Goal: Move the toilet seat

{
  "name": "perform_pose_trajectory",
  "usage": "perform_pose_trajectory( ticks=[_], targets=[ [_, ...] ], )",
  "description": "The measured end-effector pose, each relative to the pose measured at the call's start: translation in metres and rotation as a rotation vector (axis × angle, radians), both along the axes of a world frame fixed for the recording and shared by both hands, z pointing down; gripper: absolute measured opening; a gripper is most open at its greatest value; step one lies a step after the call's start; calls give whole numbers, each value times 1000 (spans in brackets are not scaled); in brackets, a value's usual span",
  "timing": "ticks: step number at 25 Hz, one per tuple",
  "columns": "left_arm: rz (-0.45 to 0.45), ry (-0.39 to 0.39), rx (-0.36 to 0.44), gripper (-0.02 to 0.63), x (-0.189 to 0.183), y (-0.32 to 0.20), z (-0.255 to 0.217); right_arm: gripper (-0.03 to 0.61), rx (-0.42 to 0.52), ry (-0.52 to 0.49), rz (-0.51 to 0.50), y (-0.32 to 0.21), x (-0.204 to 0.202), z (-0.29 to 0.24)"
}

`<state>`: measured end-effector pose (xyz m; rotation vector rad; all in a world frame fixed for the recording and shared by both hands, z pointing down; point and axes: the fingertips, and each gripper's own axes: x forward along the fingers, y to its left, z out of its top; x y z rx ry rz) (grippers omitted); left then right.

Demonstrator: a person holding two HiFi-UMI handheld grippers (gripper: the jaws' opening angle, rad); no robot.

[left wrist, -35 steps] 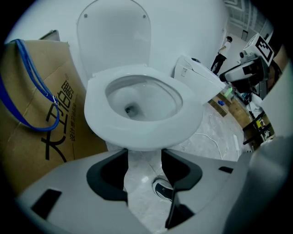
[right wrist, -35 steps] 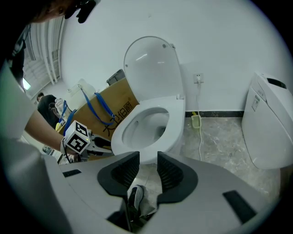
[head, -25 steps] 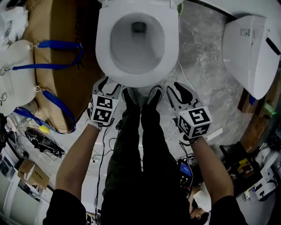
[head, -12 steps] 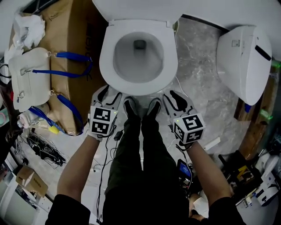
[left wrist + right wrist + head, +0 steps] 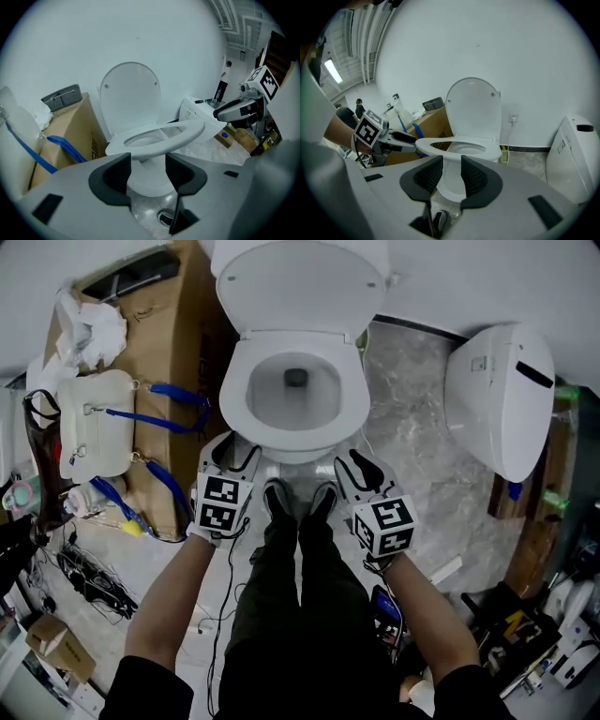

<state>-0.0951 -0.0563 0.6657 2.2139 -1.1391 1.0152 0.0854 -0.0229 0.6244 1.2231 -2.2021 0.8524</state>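
Observation:
The white toilet seat (image 5: 295,442) lies down on the bowl, and the lid (image 5: 298,287) stands raised behind it. My left gripper (image 5: 228,448) is at the seat's front left edge, its jaws apart with nothing between them; its own view (image 5: 147,164) shows the seat (image 5: 183,136) ahead and a little higher. My right gripper (image 5: 352,468) sits at the front right of the bowl, just short of the rim. Its jaws (image 5: 451,166) stand apart and empty, with the seat (image 5: 440,145) beyond them. From the right gripper view, the left gripper (image 5: 405,137) reaches up to the seat's rim.
The person's legs and shoes (image 5: 298,498) stand between the grippers, against the bowl's base. A cardboard box (image 5: 169,352) and a white bag with blue straps (image 5: 94,423) lie to the left. Another white toilet unit (image 5: 497,399) stands at the right. Cables (image 5: 94,568) trail over the floor.
The head view has pulled back, so the raised lid now shows and the toilet sits higher in frame. Both grippers keep their places at the bowl's front.

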Motion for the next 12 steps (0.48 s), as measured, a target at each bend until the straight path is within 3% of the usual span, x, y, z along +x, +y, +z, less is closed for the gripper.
perform_pose_trajectory(
  ticks=[12],
  targets=[
    [-46,54,33,221,3,-36,-44,137,79,64,44,-46,-17,-46]
  ],
)
